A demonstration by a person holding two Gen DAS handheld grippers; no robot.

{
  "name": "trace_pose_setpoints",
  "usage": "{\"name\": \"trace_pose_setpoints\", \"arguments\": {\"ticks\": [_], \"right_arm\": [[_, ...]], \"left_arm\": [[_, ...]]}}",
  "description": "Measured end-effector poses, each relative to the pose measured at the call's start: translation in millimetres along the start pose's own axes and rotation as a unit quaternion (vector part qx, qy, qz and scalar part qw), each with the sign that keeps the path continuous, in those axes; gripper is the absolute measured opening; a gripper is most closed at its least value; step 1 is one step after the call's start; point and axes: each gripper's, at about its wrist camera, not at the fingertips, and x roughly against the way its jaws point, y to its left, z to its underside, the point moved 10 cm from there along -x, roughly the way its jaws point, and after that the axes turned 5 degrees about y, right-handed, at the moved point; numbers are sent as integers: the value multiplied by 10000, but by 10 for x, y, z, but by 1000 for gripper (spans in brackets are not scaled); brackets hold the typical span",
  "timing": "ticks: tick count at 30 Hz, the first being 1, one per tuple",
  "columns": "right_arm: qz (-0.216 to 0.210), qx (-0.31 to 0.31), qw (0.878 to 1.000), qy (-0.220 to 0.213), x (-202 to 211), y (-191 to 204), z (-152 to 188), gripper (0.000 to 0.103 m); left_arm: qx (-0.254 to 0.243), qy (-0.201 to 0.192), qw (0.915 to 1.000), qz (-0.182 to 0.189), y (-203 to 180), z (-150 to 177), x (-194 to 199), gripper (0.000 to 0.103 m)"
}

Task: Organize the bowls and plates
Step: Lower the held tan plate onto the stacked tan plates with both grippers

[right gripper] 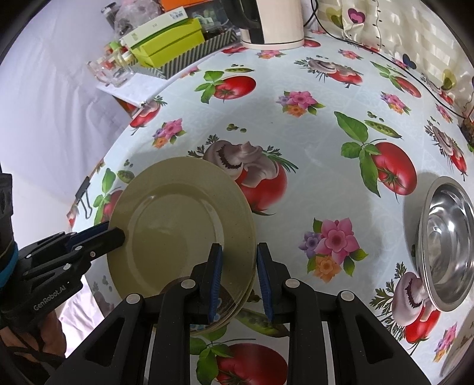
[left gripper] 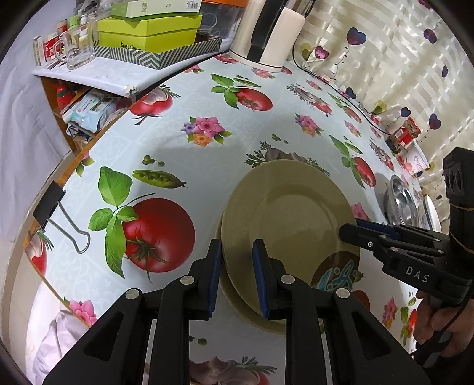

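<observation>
Left wrist view: The left gripper (left gripper: pixel 237 275) was closed on the near-left rim of the top plate (left gripper: pixel 291 216), one blue pad above the rim and one below. The plate was tan and sat tilted over a second plate (left gripper: pixel 234 299) of the same colour, offset toward the near side. Both lay on the table (left gripper: pixel 183 148), close to its near edge. The right gripper (left gripper: pixel 349 229) entered from the right side and met the opposite rim; its jaws looked nearly closed, but the grip itself could not be confirmed from this angle. A steel bowl (left gripper: pixel 400 201) stood further right, apart from the plates. A binder clip (left gripper: pixel 49 204) pinned the tablecloth to the left edge, prob. to stop it sliding.

Right wrist view: The right gripper (right gripper: pixel 239 278) was clamped on the right rim of the top plate (right gripper: pixel 177 225), pads either side of the edge. At least one more rim showed beneath it, so this was a stack. The left gripper (right gripper: pixel 117 234) held the far-left rim. The steel bowl (right gripper: pixel 447 248) sat near the right edge, well apart from the stack. A kettle (right gripper: pixel 275 23) and boxes (right gripper: pixel 169 41) stood at the far edge.

Judgement: Gripping opposite rims kept the plate level and controlled, approx. as needed for squaring it onto the plate below.
</observation>
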Motion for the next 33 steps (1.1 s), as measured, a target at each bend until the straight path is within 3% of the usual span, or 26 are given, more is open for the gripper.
{"name": "trace_pose_setpoints", "arguments": {"ticks": [8, 14, 33], "right_arm": [[-24, -111, 9998, -180, 63, -75, -5, 24], [-93, -110, 9995, -284, 81, -62, -15, 14], [-48, -40, 9996, -263, 71, -6, 59, 14]], "left_arm": [[40, -83, 9999, 74, 33, -72, -21, 22], [26, -122, 9998, 134, 34, -117, -39, 22], [-11, -90, 9999, 100, 57, -43, -6, 22]]}}
